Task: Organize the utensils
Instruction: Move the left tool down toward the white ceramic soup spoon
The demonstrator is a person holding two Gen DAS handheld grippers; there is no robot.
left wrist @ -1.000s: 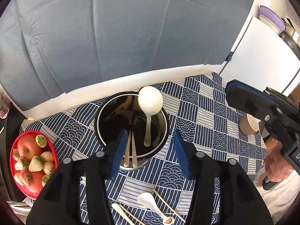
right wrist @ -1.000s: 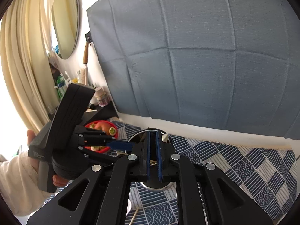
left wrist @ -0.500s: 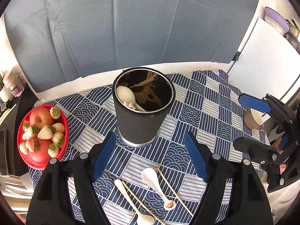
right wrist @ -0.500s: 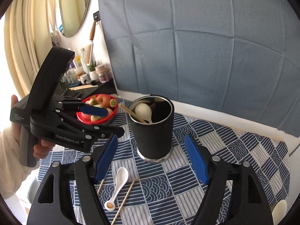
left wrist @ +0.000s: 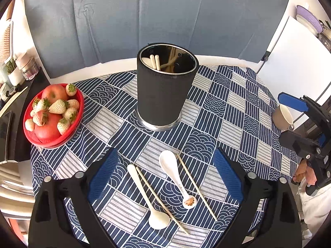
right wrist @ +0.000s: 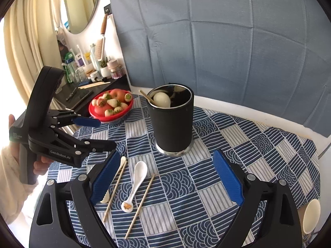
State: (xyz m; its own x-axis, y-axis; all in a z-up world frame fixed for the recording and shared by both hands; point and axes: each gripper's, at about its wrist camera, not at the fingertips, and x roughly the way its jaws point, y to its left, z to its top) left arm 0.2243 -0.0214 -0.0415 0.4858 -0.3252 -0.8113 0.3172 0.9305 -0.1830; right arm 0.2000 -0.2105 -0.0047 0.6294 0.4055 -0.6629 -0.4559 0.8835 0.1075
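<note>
A patterned tablecloth spreads under both grippers. Ahead of them stands the black utensil holder, a spoon and chopsticks inside. The left gripper and right gripper are both opening wide and hold nothing. Between and below the left jaws lie two white spoons and loose chopsticks.

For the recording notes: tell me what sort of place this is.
Most likely a lived-in room at home, not a lab. A small table under a patterned blue tablecloth holds a red bowl of fruit, and beside it a side shelf of toiletries stands under a round wall mirror.
</note>
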